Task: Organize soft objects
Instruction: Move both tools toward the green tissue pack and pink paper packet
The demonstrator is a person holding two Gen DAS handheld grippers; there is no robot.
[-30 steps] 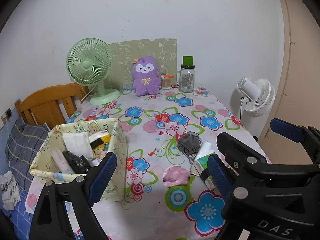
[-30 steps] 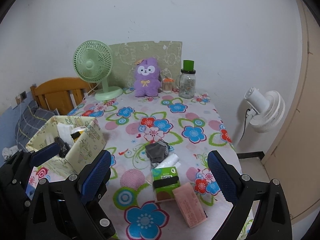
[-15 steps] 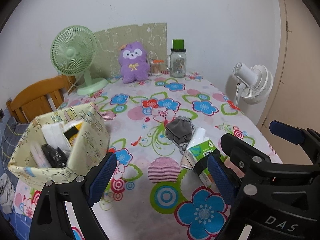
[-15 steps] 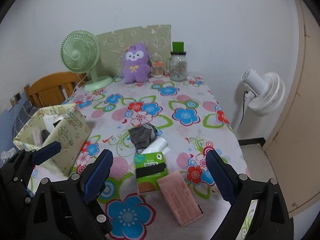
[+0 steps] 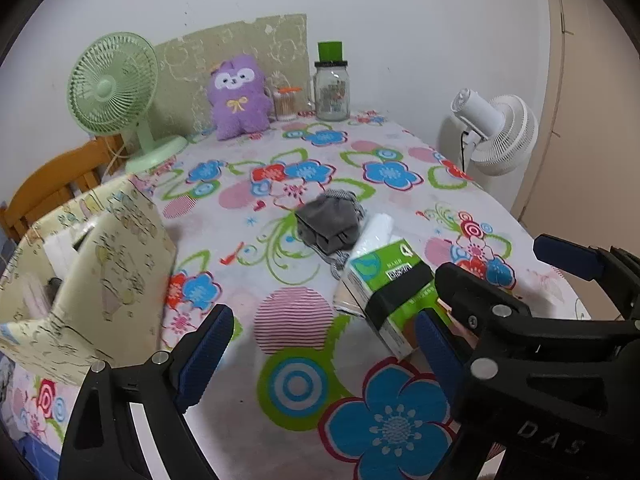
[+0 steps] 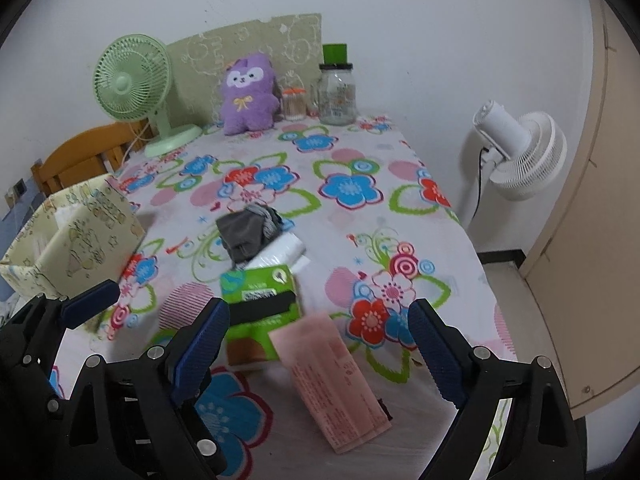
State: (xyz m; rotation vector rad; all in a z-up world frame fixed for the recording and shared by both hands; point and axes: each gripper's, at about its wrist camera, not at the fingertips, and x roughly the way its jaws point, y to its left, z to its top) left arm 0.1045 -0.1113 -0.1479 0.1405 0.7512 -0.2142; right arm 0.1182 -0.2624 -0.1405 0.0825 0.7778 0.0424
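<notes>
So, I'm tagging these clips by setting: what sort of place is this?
Probably a lived-in room at home, perhaps a bedroom. A floral tablecloth covers the table, a purple plush toy and a green desk fan stand by the wall, and a wooden chair sits alongside.

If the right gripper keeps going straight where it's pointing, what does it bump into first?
Probably the pink packet, which lies flat on the tablecloth between the open right gripper fingers. The green tissue pack sits just beyond, left of centre; depth is hard to judge.
</notes>
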